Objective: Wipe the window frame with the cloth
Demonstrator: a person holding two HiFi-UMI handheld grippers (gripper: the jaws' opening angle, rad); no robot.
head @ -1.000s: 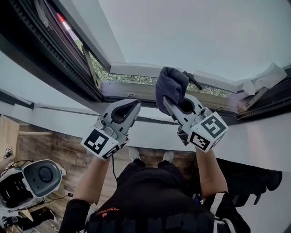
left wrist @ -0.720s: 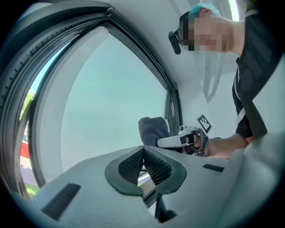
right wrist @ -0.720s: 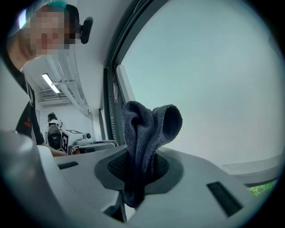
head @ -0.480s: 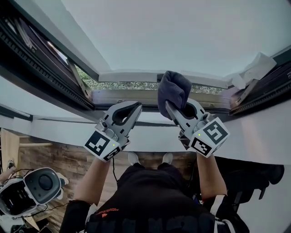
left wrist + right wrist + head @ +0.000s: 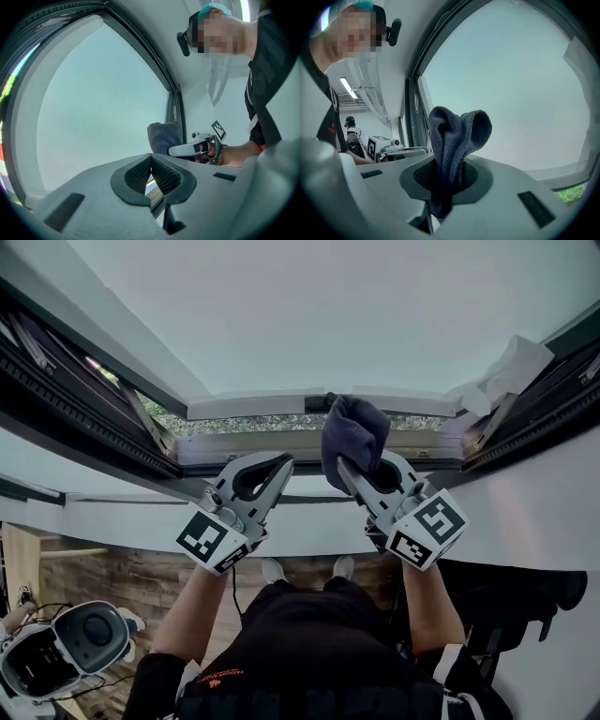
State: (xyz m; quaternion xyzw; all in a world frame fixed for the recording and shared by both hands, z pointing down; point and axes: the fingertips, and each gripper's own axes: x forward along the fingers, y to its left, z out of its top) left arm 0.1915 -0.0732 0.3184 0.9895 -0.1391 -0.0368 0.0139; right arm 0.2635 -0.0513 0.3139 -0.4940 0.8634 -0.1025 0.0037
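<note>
Cloth [image 5: 457,136], dark blue-grey, stands bunched up out of the jaws of the right gripper [image 5: 349,465]. Those jaws are clamped on its lower part, and its folded top rises past the jaw tips in front of the window frame [image 5: 281,444]. We cannot tell whether it touches the frame.

The frame is a pale bar running across just ahead of both pairs of jaws. A strip of greenery [image 5: 267,423] shows above it, under a wide pale pane [image 5: 309,315]. Below and behind the jaws lies a wooden floor [image 5: 94,554], where a white machine [image 5: 66,648] stands. A crumpled white wad [image 5: 502,371] sits at the frame's corner, well to the right of the right jaws.

We hold both arms raised side by side, with the marker cubes turned back toward us. The left gripper [image 5: 279,461] points at the frame just left of the cloth and apart from it. Its jaws are closed tip to tip with nothing between them.

We count two grippers, one dark cloth, one white wad, one machine and two white shoes [image 5: 274,568].
</note>
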